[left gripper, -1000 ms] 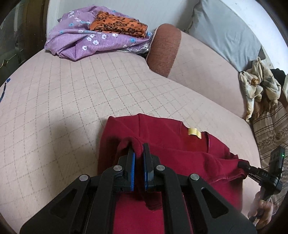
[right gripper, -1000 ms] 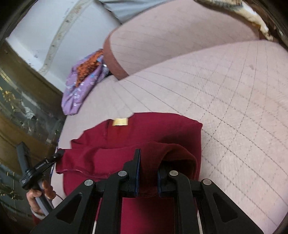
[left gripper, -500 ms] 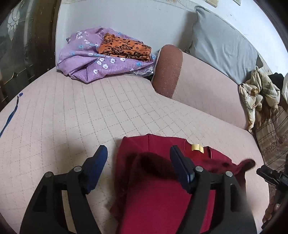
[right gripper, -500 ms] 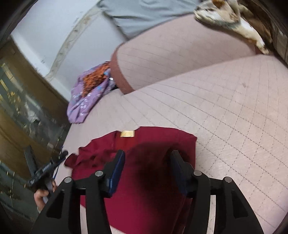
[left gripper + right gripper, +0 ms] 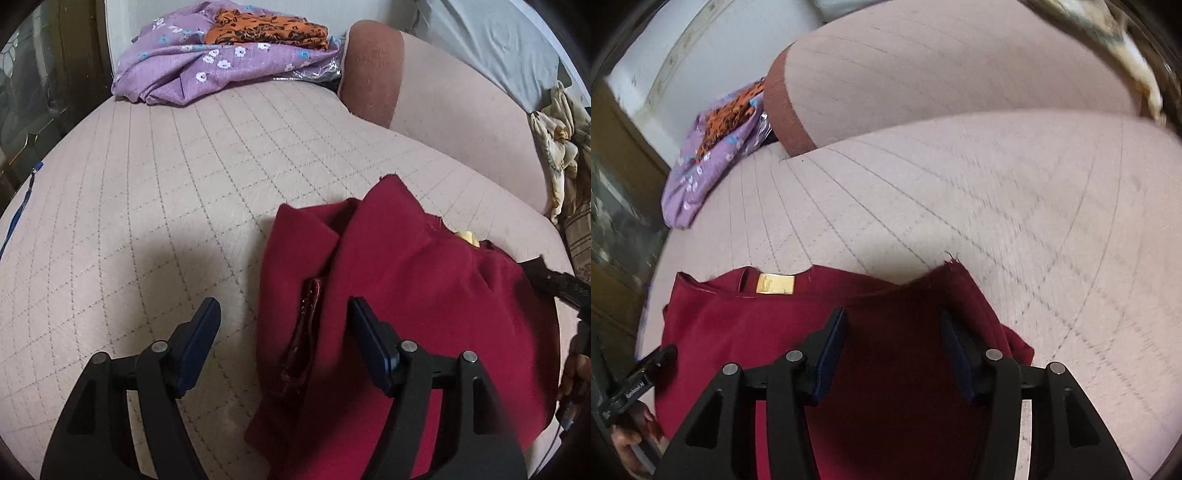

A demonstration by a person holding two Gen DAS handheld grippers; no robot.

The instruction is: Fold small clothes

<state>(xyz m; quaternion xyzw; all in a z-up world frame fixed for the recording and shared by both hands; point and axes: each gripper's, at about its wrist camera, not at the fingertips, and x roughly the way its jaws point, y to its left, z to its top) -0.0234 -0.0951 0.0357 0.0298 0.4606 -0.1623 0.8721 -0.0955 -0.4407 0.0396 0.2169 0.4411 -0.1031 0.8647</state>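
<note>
- Red garment (image 5: 424, 295) lies on the quilted pink cushion (image 5: 166, 184), partly folded, with one flap laid over its middle and a gold label (image 5: 775, 284) showing at the neckline.
- Left gripper (image 5: 284, 325) hangs over the garment's left edge; its jaws have just been opening and stand apart, nothing pressed between them.
- Right gripper (image 5: 893, 332) hangs above the cloth near its right side, jaws likewise just opened and apart, gripping nothing.
- Purple flowered cloth (image 5: 207, 62) with an orange patterned piece (image 5: 266, 31) on top sits well apart, at the cushion's far end.
</note>
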